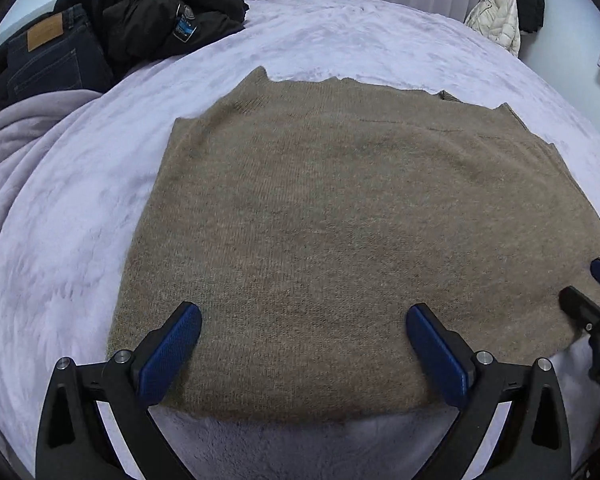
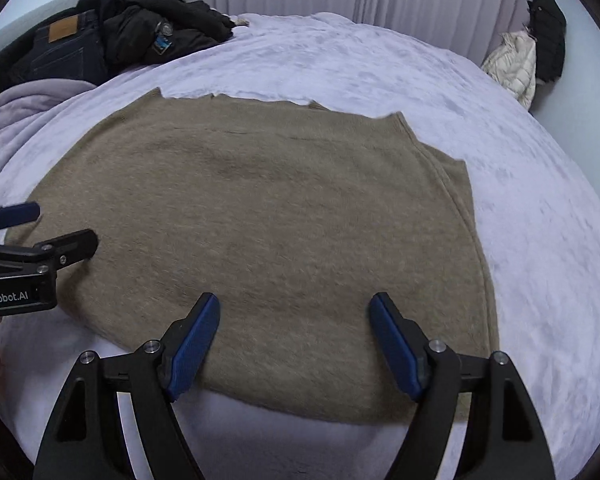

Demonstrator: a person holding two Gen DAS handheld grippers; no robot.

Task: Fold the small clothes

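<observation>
A tan knitted vest point(image 1: 340, 220) lies flat on the lilac bed cover point(image 1: 80, 200), its shoulders and neckline at the far side and its hem nearest me. It also shows in the right wrist view point(image 2: 268, 216). My left gripper point(image 1: 304, 320) is open and empty, hovering over the vest's near left hem. My right gripper point(image 2: 296, 312) is open and empty over the near right hem. Each gripper appears at the edge of the other's view: the right one point(image 1: 588, 288) and the left one point(image 2: 60, 224), both with jaws apart.
Dark jeans point(image 1: 48, 60) and a black jacket point(image 1: 160, 20) are piled at the far left of the bed. A bunched lilac blanket point(image 1: 16, 152) lies below them. A cream puffer coat point(image 2: 516, 64) and a black coat hang at the far right by the curtains.
</observation>
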